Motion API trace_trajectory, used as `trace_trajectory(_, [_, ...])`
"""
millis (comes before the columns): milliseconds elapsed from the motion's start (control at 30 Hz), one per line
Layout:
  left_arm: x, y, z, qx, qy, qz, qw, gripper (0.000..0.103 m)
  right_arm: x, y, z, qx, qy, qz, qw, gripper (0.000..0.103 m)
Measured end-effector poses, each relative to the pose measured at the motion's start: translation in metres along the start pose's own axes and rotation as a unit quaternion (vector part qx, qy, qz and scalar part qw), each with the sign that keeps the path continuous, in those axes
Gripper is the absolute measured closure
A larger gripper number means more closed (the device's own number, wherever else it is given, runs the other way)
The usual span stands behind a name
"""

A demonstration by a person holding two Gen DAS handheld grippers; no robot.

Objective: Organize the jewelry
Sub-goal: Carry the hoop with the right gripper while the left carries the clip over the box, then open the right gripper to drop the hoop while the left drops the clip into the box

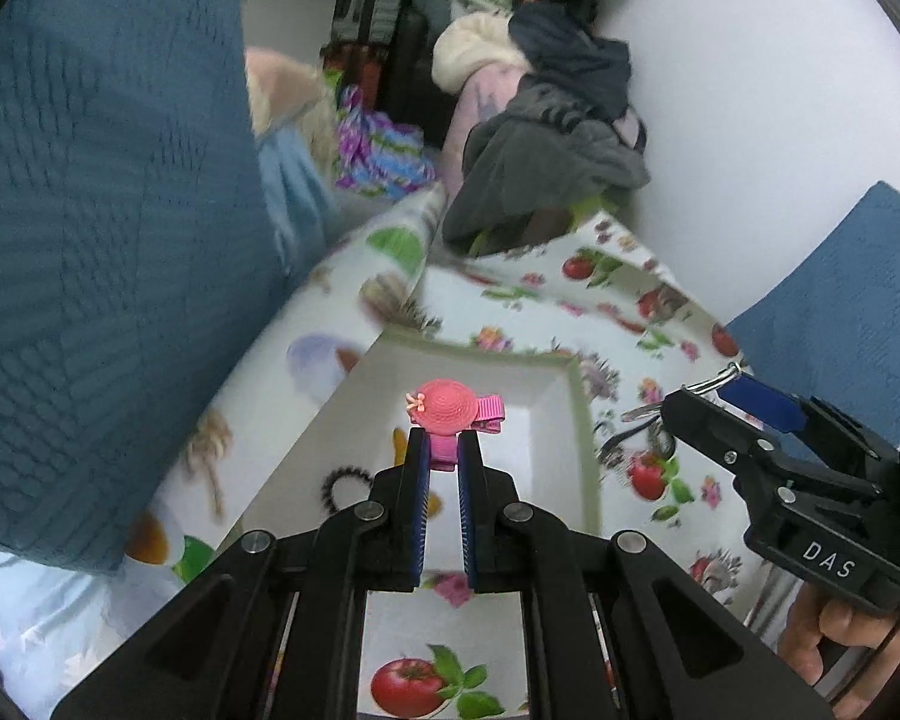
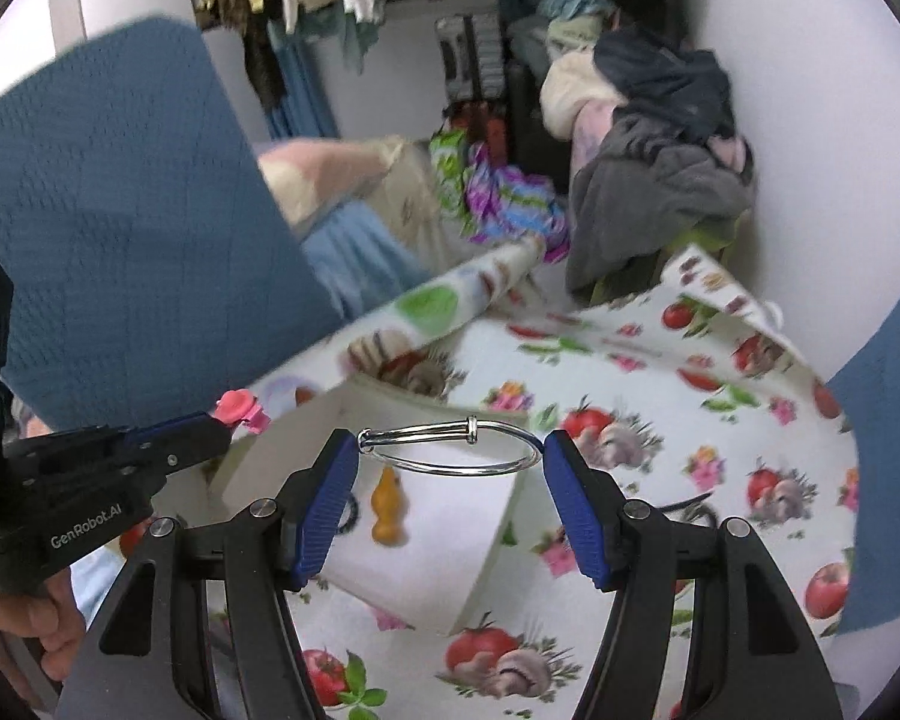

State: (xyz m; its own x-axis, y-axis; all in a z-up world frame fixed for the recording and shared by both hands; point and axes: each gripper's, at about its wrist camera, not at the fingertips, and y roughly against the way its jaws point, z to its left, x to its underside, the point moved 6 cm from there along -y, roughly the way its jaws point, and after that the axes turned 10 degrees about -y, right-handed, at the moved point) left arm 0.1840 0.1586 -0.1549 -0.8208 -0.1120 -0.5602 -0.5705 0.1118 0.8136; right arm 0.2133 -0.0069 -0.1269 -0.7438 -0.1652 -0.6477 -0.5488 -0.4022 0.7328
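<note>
A pink hair clip [image 1: 450,411], topped with a small round hat and a tiny bow, is clamped between the fingers of the left gripper [image 1: 444,450]. It is held above a white tray [image 1: 546,420] with a pale green rim. The tray is set on a counter covered by a cloth [image 1: 660,480] printed with tomatoes, mushrooms and flowers. Inside the tray, a black hair tie [image 1: 342,483] is seen near the left wall, and an orange trinket [image 2: 389,510] lies on the tray floor.

A silver bangle [image 2: 450,450] is held between the blue pads of the right gripper [image 2: 450,456]; the fingers are set wide, with the bangle spanning the gap and touching both tips. It is held over the near part of the tray. From the left wrist view, the right gripper is seen to the right of the tray, with the bangle only partly visible at its tip.

Blue knitted sleeves [image 1: 90,210] are seen at the sides of both views. A heap of clothes [image 2: 660,180] is piled against the white wall behind the counter.
</note>
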Motion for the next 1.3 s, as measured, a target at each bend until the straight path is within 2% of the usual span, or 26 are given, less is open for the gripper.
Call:
trace_trajectory(467, [0.044, -0.070, 0.032, 0.005, 0.014, 0.070, 0.9974, 0.095, 0.049, -0.076, 0.014, 0.007, 0.015, 0.091, 0.996, 0.042])
trace_trajectory(733, [0.047, -0.074, 0.032, 0.003, 0.008, 0.071, 0.9974, 0.094, 0.062, -0.091, 0.012, 0.005, 0.008, 0.119, 0.993, 0.040])
trace_trajectory(900, [0.042, -0.066, 0.029, 0.009, 0.020, 0.071, 0.9972, 0.093, 0.058, -0.085, 0.010, -0.001, 0.001, 0.121, 0.993, 0.040])
trace_trajectory(967, [0.039, -0.059, 0.026, 0.012, 0.020, 0.067, 0.9975, 0.093, 0.054, -0.079, 0.009, -0.005, -0.001, 0.116, 0.993, 0.036])
trace_trajectory(1000, [0.037, -0.057, 0.024, 0.011, 0.019, 0.065, 0.9977, 0.093, 0.051, -0.075, 0.008, -0.004, -0.001, 0.112, 0.994, 0.031])
trace_trajectory(1300, [0.010, -0.009, -0.002, -0.003, 0.010, 0.024, 0.9997, 0.093, 0.014, -0.017, -0.002, -0.014, -0.001, 0.052, 0.999, 0.025])
